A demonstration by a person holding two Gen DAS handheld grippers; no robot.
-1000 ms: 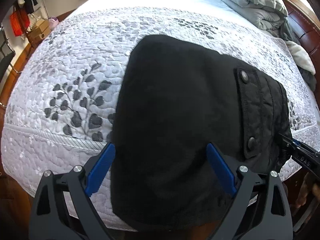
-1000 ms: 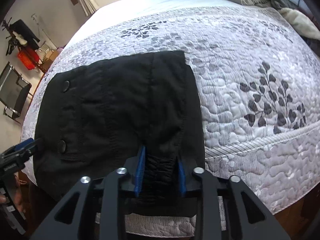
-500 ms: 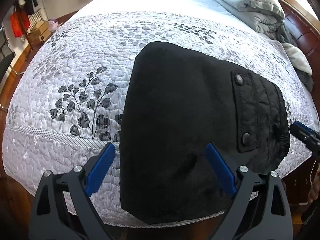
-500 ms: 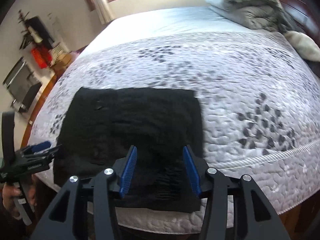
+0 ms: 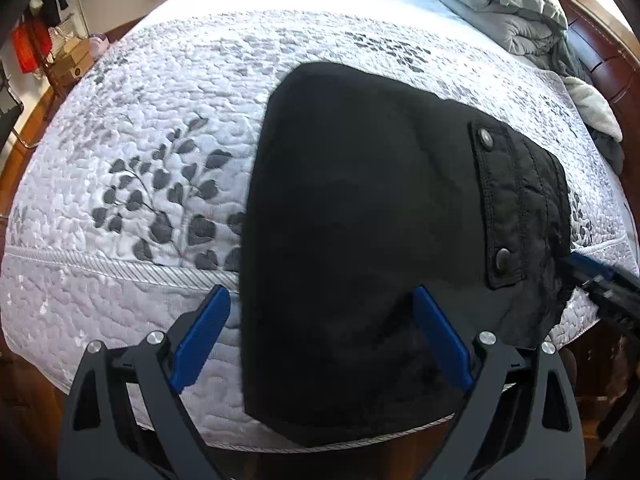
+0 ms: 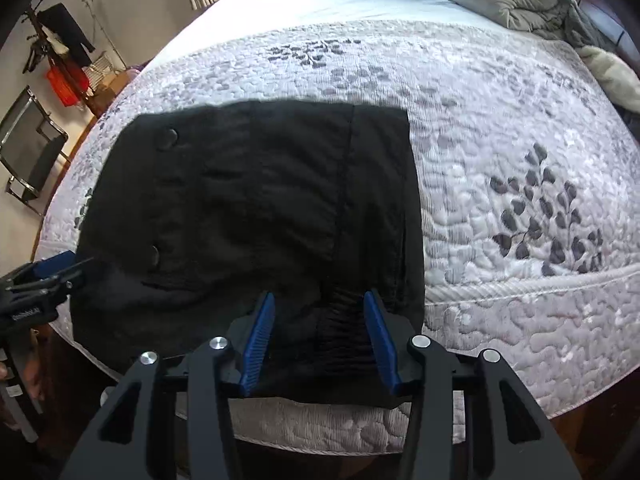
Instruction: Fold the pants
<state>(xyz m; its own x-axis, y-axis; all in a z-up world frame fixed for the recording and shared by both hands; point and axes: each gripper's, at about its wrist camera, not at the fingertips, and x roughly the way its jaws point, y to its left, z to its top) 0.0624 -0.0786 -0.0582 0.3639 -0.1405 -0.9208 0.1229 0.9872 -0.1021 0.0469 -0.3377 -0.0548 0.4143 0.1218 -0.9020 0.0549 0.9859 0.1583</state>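
Observation:
Black folded pants (image 5: 360,220) lie in a compact stack at the near edge of the bed, with a snap-button pocket flap (image 5: 500,204) on the right side. My left gripper (image 5: 320,332) is wide open, its blue pads straddling the near left corner of the stack. In the right wrist view the pants (image 6: 256,208) fill the middle. My right gripper (image 6: 320,340) is open, its pads on either side of the gathered waistband (image 6: 340,320). The left gripper's tip (image 6: 52,268) shows at the pants' left edge; the right gripper's tip (image 5: 592,276) shows at their right edge.
The bed has a white quilt with a grey leaf pattern (image 5: 160,200). Grey bedding (image 5: 500,4) is piled at the head by a wooden headboard (image 5: 608,52). A chair (image 6: 28,160) and a clothes rack (image 6: 60,52) stand left of the bed.
The right gripper opened off the waistband, pulled back and up, then came down close over the waistband again, still open. The left gripper stayed open and shifted slightly.

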